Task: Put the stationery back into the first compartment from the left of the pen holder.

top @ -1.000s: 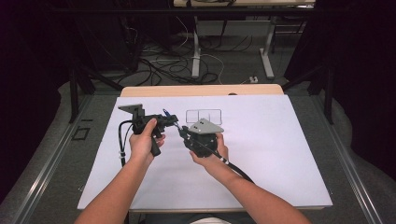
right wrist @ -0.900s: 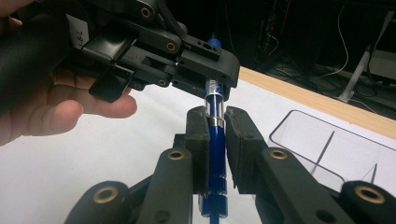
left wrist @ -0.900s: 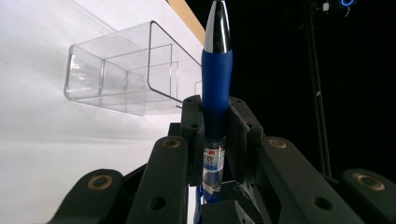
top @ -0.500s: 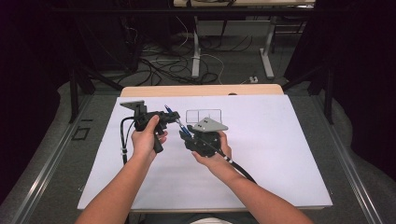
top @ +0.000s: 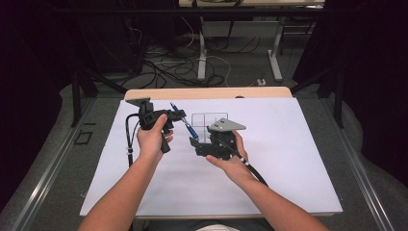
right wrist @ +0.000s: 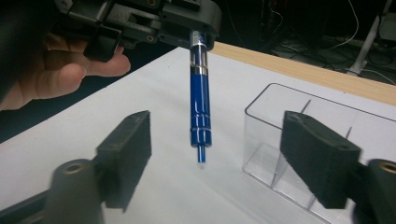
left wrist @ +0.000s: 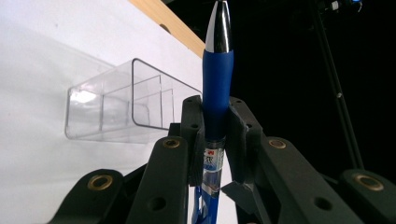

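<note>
we've got the left tool (top: 179, 115) clamped on the pen's (left wrist: 217, 88) rubbery grip, right tool (right wrist: 219, 158) just opened beside the clear organizer (right wrist: 299, 140); light, slick barrel.

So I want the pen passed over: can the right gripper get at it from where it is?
Probably yes. The right gripper has just been opening, and the blue pen, held by the left gripper, hangs in front of its gap with nothing between; the clear organizer sits off to one side.

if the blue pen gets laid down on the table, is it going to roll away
Probably somewhat. The blue pen has a round, smooth barrel, so it could roll on the flat white table. Its rubbery-looking grip section, where the left gripper clamps it, likely resists slipping. It looks stiff and light.
</note>
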Demonstrator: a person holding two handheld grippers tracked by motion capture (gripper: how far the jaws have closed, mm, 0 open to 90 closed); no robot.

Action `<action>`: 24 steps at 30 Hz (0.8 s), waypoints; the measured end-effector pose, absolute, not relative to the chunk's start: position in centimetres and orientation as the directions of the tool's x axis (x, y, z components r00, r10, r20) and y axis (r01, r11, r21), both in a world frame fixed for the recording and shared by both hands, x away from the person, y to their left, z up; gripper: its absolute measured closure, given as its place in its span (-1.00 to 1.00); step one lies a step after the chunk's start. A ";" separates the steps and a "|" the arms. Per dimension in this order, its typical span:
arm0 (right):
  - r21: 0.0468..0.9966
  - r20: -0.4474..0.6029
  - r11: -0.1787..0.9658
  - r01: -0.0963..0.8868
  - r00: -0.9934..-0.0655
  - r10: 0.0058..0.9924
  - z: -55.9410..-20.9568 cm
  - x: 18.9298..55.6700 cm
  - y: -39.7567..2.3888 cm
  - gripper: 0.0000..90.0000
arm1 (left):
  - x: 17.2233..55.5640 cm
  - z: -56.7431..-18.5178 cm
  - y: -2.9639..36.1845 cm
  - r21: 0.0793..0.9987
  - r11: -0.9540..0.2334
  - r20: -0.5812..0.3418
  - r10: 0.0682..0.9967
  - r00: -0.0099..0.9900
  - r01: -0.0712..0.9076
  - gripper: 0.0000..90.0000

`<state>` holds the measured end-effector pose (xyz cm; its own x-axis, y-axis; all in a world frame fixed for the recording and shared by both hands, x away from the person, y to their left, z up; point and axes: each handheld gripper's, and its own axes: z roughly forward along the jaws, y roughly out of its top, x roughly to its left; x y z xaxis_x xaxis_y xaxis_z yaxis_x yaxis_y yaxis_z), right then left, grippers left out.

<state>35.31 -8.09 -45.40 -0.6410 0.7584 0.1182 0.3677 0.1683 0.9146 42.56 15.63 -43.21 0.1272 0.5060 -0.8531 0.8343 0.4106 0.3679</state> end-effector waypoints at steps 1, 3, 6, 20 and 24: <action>0.911 0.127 0.165 0.378 -0.638 0.759 -45.3 35.3 -8.3 -0.57 | 42.6 -43.0 15.5 0.378 0.410 -0.849 0.512 0.134 0.830 0.75; 0.911 0.125 0.165 0.379 -0.633 0.764 -45.3 35.3 -8.7 -0.63 | 42.5 -42.7 15.4 0.408 0.397 -0.831 0.535 0.155 0.822 0.75; 0.910 0.119 0.167 0.379 -0.625 0.771 -45.1 35.1 -9.4 -0.67 | 42.5 -42.1 15.2 0.449 0.375 -0.807 0.560 0.188 0.811 0.75; 0.881 0.097 0.179 0.437 -0.538 0.838 -46.1 36.0 -13.5 -0.67 | 42.6 -40.2 13.8 0.609 0.279 -0.673 0.676 0.299 0.742 0.75; 0.879 0.076 0.194 0.436 -0.528 0.846 -46.0 36.4 -14.5 -0.86 | 42.6 -39.8 13.4 0.666 0.244 -0.621 0.705 0.344 0.705 0.75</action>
